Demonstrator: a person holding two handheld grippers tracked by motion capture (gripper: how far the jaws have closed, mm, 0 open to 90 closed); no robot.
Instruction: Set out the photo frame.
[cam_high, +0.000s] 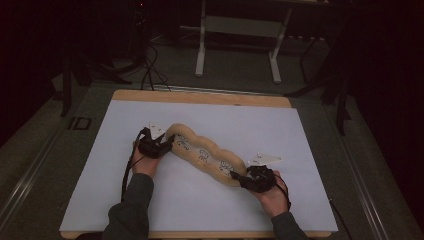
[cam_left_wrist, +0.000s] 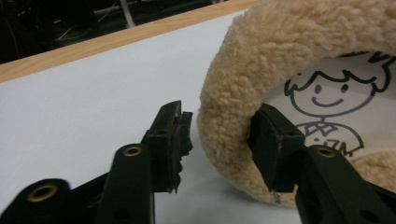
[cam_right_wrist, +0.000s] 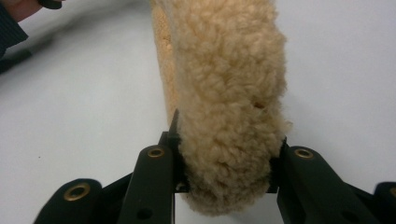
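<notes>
Two sleeved forearms came in from the near edge of the high view, each hand holding one black gripper, two grippers in all. Between them, one long fleecy tan plush item (cam_high: 205, 155) lay diagonally across the white mat (cam_high: 100, 165), running from upper left to lower right, with a pale printed panel along its middle bearing line-drawn cartoon figures; about three could be made out from above, though they were too small to count surely.

At the plush's upper-left end sat the left gripper (cam_high: 157, 146). In the left gripper view its jaws stood wide apart around the curved fleece rim (cam_left_wrist: 243, 79): the right-hand jaw touched the inner side of the rim, while the left-hand jaw stood just beside the fleece with a narrow gap, so it was not clamped. One cartoon face with spiky hair and a bow tie (cam_left_wrist: 329, 100) showed on the pale panel beyond that rim.

At the lower-right end, the right gripper (cam_high: 243, 179) had its jaws pressed against both sides of the fleece end (cam_right_wrist: 229, 121), pinching it, as the right gripper view showed.

One wooden table edge (cam_high: 200, 97) framed the mat's far side, and one white-legged stand (cam_high: 237, 37) stood on the floor beyond.
</notes>
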